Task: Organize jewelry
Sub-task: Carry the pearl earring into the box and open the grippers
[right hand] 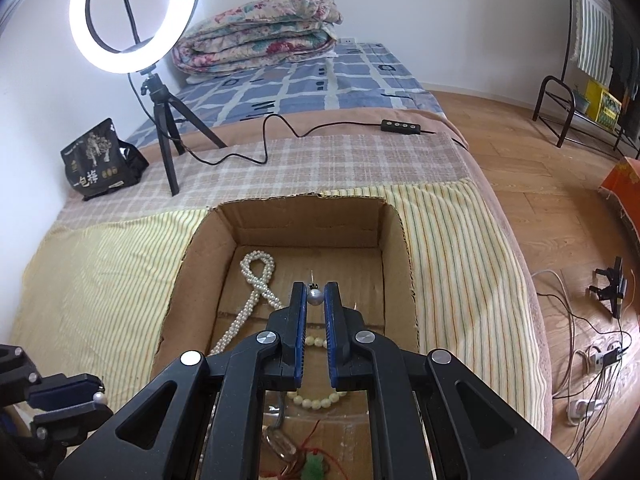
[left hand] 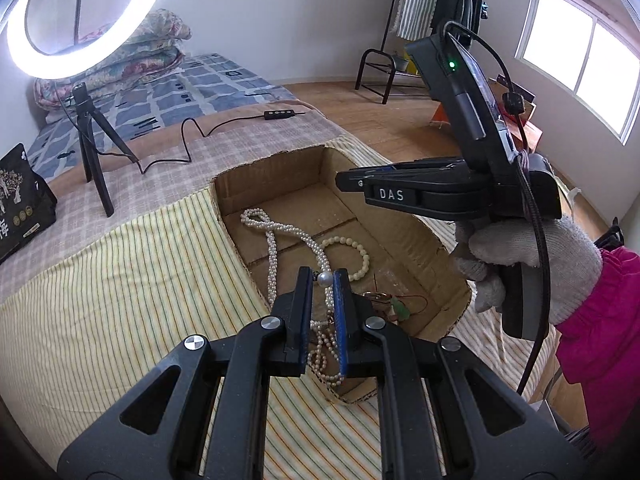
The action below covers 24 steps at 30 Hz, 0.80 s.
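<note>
At the lower middle of the left wrist view, the left tool (left hand: 323,278) is closed on a single white pearl (left hand: 324,279) pinched at its fingertips. At the centre of the right wrist view, the right tool (right hand: 315,296) is closed on a grey pearl earring (right hand: 315,297) with a thin post pointing up. Both hang over an open cardboard box (right hand: 208,256) resting on a striped cloth (right hand: 452,248) spread over a bed. Inside the box lie a twisted pearl necklace (right hand: 256,280) at left, a cream bead bracelet (left hand: 352,256) beside it, and a green pendant (right hand: 314,470) on red cord nearest the camera. A ring light (right hand: 134,16) on a tripod stands upper left, near a black bag (right hand: 96,160).
</note>
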Each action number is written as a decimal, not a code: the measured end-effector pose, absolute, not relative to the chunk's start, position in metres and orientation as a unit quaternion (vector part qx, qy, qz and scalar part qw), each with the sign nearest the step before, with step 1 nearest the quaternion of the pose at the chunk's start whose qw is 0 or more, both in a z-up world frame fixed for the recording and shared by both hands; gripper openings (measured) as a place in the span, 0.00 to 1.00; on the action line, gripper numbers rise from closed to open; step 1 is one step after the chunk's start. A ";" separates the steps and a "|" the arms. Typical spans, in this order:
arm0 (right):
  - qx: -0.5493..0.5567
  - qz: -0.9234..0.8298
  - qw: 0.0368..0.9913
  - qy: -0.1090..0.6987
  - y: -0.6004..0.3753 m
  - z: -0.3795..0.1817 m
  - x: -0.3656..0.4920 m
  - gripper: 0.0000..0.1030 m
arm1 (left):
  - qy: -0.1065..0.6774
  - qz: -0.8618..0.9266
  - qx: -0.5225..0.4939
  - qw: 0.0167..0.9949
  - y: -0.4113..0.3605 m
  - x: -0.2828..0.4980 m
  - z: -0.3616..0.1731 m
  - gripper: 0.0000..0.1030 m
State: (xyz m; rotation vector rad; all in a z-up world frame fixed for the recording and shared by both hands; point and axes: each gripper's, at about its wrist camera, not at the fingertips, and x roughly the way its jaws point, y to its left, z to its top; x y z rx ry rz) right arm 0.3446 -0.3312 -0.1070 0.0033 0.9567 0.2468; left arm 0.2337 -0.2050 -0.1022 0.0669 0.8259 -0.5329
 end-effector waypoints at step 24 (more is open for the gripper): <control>0.009 0.110 0.881 0.460 -0.336 -0.124 0.367 0.07 | 0.397 -0.263 0.043 0.878 -0.224 0.249 -0.111 0.08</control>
